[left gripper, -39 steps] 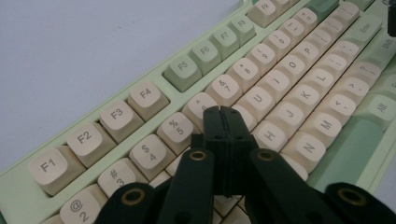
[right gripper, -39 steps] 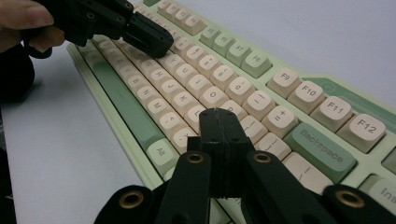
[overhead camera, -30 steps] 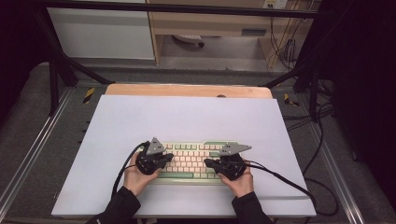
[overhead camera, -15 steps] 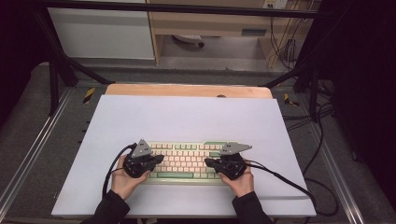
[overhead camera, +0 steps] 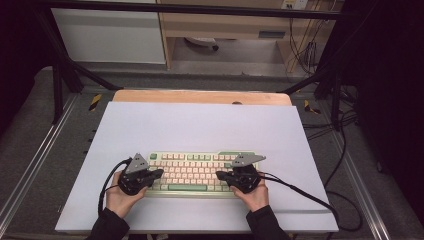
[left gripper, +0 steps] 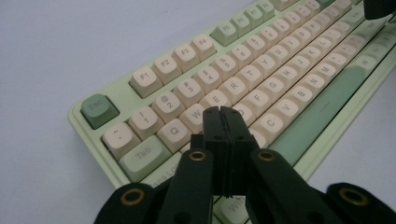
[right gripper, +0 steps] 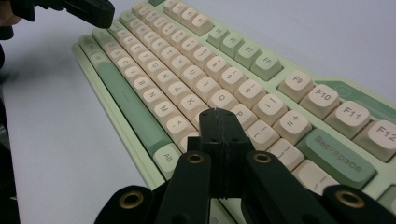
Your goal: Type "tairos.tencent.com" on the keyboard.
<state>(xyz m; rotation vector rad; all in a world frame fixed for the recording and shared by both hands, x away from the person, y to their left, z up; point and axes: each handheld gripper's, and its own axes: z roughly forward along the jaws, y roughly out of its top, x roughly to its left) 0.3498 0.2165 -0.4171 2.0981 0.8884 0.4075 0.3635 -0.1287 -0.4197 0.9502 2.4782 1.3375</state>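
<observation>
A pale green keyboard [overhead camera: 192, 170] with cream keys lies on the white table sheet [overhead camera: 200, 125], near the front edge. My left gripper [overhead camera: 160, 173] is over the keyboard's left end, jaws shut with nothing between them. In the left gripper view its tips [left gripper: 223, 112] hover over the W and S keys of the keyboard [left gripper: 261, 70]. My right gripper [overhead camera: 219, 175] is over the right end, also shut and empty. The right gripper view has its tips [right gripper: 219, 113] above the keys near P on the keyboard [right gripper: 187, 65]. The two grippers point towards each other.
A wooden table edge [overhead camera: 200, 96] shows behind the sheet. A black cable [overhead camera: 300, 192] trails right from the right gripper across the sheet. Metal rails [overhead camera: 30, 170] run along both sides. Black frame legs and hanging cables [overhead camera: 310, 50] stand at the back.
My left gripper has slid left along the keyboard, from nearer the middle to its left end. The right gripper has stayed where it was. Both stay shut.
</observation>
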